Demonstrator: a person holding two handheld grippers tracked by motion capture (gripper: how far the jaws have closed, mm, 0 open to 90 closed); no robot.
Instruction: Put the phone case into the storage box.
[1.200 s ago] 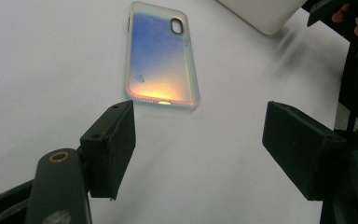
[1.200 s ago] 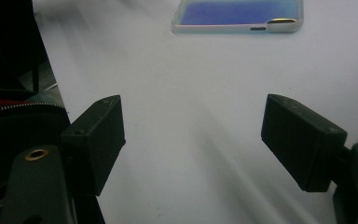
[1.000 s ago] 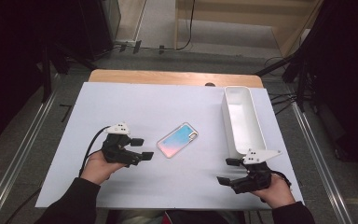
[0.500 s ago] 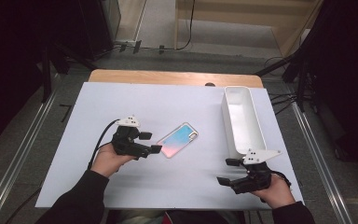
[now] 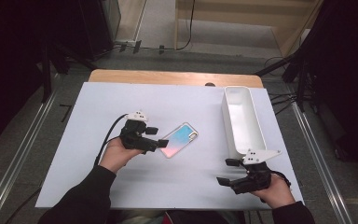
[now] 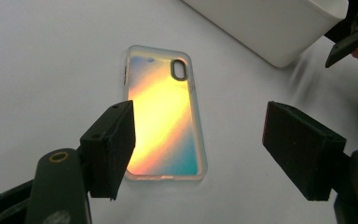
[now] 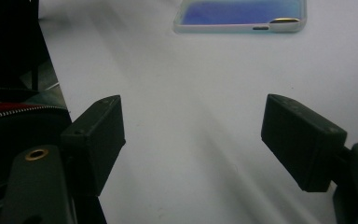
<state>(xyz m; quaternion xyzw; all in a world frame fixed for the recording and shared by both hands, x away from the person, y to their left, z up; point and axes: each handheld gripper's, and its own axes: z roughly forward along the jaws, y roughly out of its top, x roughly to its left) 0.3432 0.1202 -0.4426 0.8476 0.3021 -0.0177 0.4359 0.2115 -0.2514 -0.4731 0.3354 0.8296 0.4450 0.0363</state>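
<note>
Left claw [image 5: 161, 143] brought closer to iridescent clear-rimmed phone case [image 5: 180, 139] lying flat mid-desk [image 5: 98, 98]; jaws spread, case edge lined up for pinch. Right claw [image 5: 226, 171] kept spread, parked near white oblong plastic bin [image 5: 240, 119].

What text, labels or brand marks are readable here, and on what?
None readable.
Phone case: iridescent back, no print or logo visible.
White bin: plain walls, no label.
Left tongs and right tongs: black pads and bodies, no markings visible.
Table: plain white sheet, nothing written.
</note>
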